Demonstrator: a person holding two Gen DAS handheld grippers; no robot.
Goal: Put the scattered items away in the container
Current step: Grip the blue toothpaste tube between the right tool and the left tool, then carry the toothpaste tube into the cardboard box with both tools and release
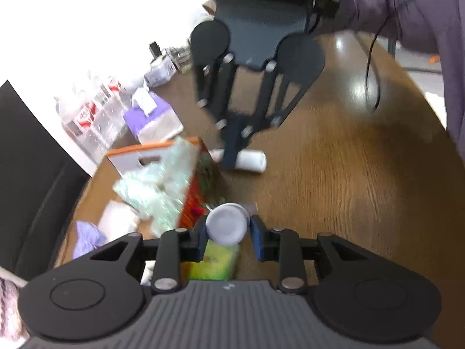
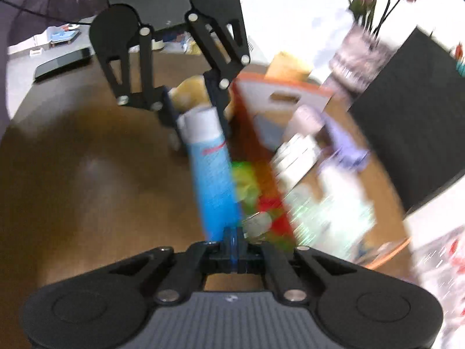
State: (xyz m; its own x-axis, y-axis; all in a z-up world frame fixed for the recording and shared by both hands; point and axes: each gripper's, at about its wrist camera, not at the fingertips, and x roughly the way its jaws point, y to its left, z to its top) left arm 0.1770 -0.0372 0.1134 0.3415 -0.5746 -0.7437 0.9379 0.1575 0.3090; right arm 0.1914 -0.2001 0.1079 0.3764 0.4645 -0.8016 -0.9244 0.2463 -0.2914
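At the bottom centre of the left wrist view, the left gripper (image 1: 227,237) is closed almost fully on the white cap (image 1: 227,227) of a tube (image 2: 213,171). In the right wrist view the right gripper (image 2: 234,245) sits at bottom centre, its jaws fully together, pinching the flat tail end of that same blue tube, which runs up the frame to the left gripper at upper centre. So both grippers hold one item above the wooden table (image 1: 348,189). The container (image 2: 286,99), an orange-rimmed box already crowded with items, lies just right of the tube in that view. The risk, as I judge it, is the two hands pulling unevenly: the thin tail could slip, or the cap could twist loose. The tube could also catch on the box rim or land outside.
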